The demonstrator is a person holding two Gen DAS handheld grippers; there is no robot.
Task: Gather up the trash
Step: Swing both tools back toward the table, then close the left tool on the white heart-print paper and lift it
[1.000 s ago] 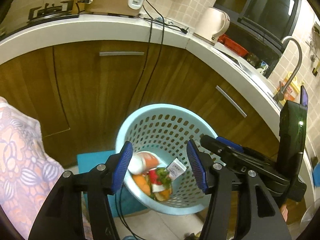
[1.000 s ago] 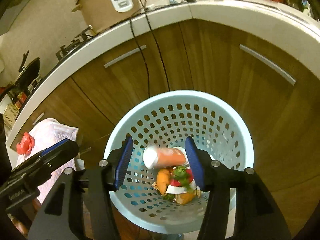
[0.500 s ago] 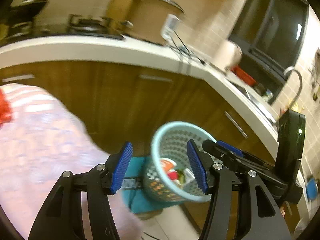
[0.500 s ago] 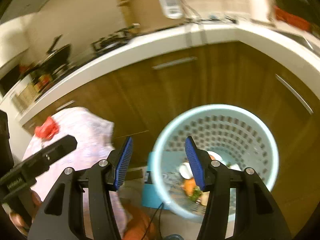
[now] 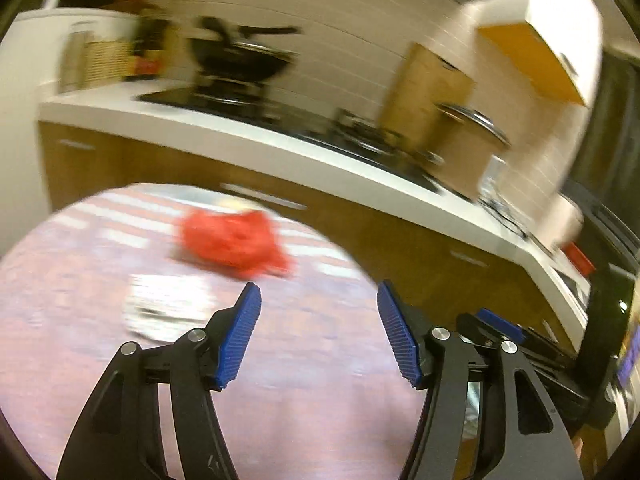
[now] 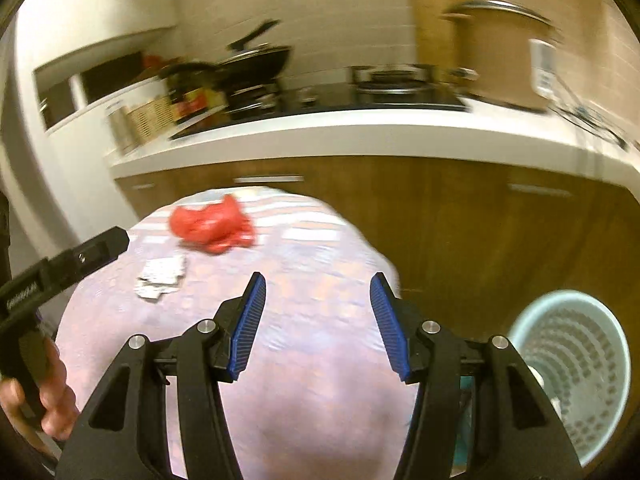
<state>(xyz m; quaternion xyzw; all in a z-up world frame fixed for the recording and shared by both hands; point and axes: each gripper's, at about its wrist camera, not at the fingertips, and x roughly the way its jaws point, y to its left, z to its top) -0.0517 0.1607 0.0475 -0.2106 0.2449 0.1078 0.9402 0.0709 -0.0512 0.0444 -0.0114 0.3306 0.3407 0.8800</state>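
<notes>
**Both claws wide and empty over the round bench, trash ahead**

Left wrist view, heavily blurred: the kitchen counter [image 5: 280, 148] runs across mid-frame, with a black pan [image 5: 240, 62] on the stove upper centre and a tan rice cooker [image 5: 468, 148] right of it. Left claw [image 5: 318, 332] spread wide, nothing between its blue pads [image 5: 240, 336]. Red crumpled bag [image 5: 234, 242] lies on the cloth-covered round bench [image 5: 80, 280], just above and left of the claw tips. A white wrapper [image 5: 168, 310] sits left of the left pad. Nothing blocks either. The right claw body shows at lower right.

Right wrist view: right claw [image 6: 316, 324] also wide and empty. Red bag [image 6: 212, 224] sits upper left of the tips, white wrapper [image 6: 160, 278] below it, both well apart from the pads [image 6: 248, 324]. The left claw's black body juts in at the left edge, near the wrapper. Light-blue perforated basket [image 6: 572, 372] stands at lower right, beside the bench.
</notes>
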